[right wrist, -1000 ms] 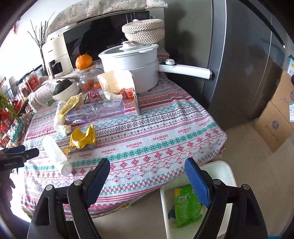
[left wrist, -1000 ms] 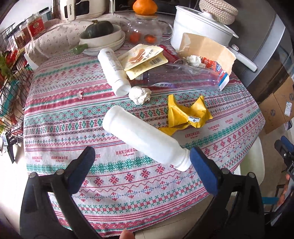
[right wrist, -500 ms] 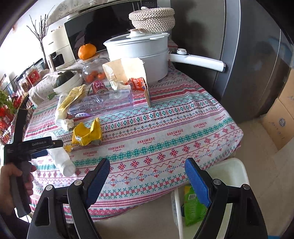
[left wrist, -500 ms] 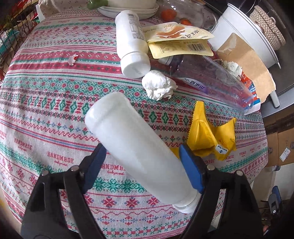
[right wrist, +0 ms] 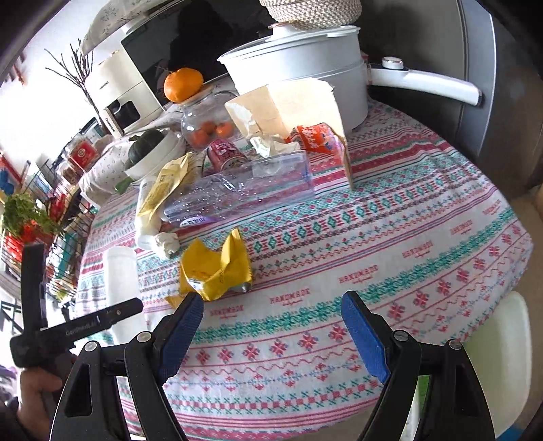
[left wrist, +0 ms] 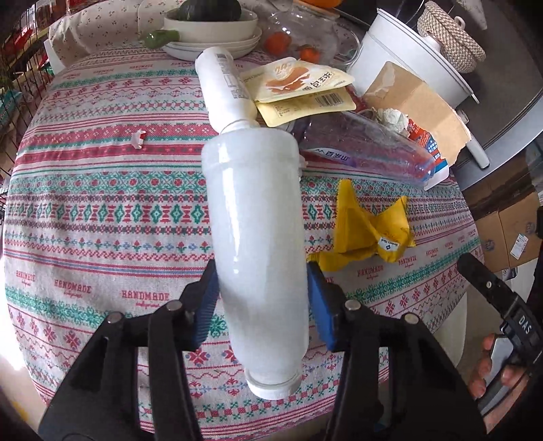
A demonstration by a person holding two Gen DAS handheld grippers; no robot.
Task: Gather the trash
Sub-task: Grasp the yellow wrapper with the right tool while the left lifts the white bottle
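A white plastic bottle (left wrist: 254,237) lies between the blue pads of my left gripper (left wrist: 261,271), cap end towards the camera. The jaws are closing and both pads touch its sides. The same bottle (right wrist: 120,288) shows at the left of the right wrist view. My right gripper (right wrist: 271,305) stands open over the patterned tablecloth (right wrist: 390,237), just short of a crumpled yellow wrapper (right wrist: 213,271). More litter lies beyond: a second white bottle (left wrist: 224,88), a yellow pouch (left wrist: 302,88), a clear plastic bottle (left wrist: 366,152), a tissue ball (right wrist: 166,241) and a red can (right wrist: 225,154).
A white pot (right wrist: 305,74) with a long handle, torn cardboard (right wrist: 295,105), a jar of oranges (right wrist: 207,125) and a bowl with a squash (left wrist: 210,20) crowd the far side. A wire rack (right wrist: 61,244) stands left. A white bin (right wrist: 492,356) sits below the table's right edge.
My left gripper came down over the white bottle and its jaws closed in to the bottle's sides. My right gripper moved in over the table towards the yellow wrapper, still open.
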